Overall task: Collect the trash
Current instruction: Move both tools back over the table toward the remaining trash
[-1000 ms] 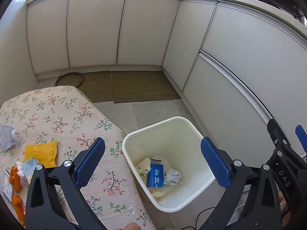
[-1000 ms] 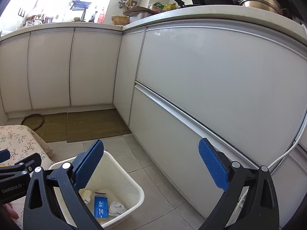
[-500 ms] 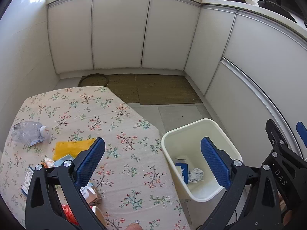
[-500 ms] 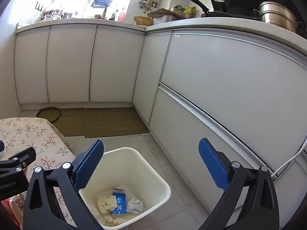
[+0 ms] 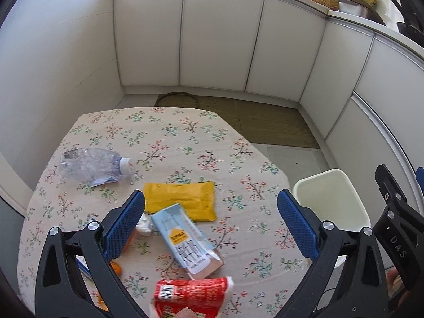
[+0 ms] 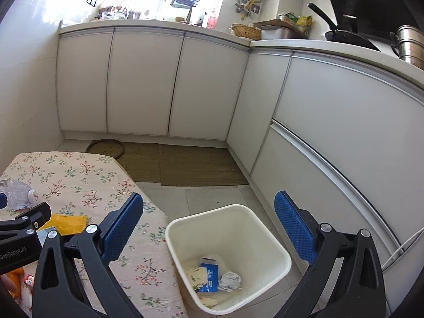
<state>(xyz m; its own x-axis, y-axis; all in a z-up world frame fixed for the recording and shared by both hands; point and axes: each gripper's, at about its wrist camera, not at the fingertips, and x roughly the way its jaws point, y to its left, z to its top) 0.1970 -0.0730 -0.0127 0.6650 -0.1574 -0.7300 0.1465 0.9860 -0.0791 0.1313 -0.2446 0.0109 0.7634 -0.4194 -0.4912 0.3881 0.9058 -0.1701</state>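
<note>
My left gripper (image 5: 210, 222) is open and empty above a floral-clothed table (image 5: 185, 143). Below it lie a light blue carton (image 5: 185, 238), a yellow packet (image 5: 180, 200), a red carton (image 5: 190, 295) at the near edge and a crushed clear bottle (image 5: 92, 165) to the left. A white trash bin (image 5: 331, 201) stands on the floor right of the table. My right gripper (image 6: 209, 225) is open and empty above the bin (image 6: 228, 254), which holds a blue carton (image 6: 209, 278) and crumpled paper (image 6: 230, 281).
White cabinets (image 6: 145, 79) line the back and right walls. Brown mats (image 6: 196, 165) lie on the tiled floor beyond the table. Orange scraps (image 5: 116, 269) and a crumpled tissue (image 5: 144, 225) sit by my left finger. The left gripper's body (image 6: 21, 233) shows at the right view's left edge.
My left gripper has swung left from above the bin to above the table's trash. My right gripper has shifted slightly left and tilted down over the bin. Both stay open.
</note>
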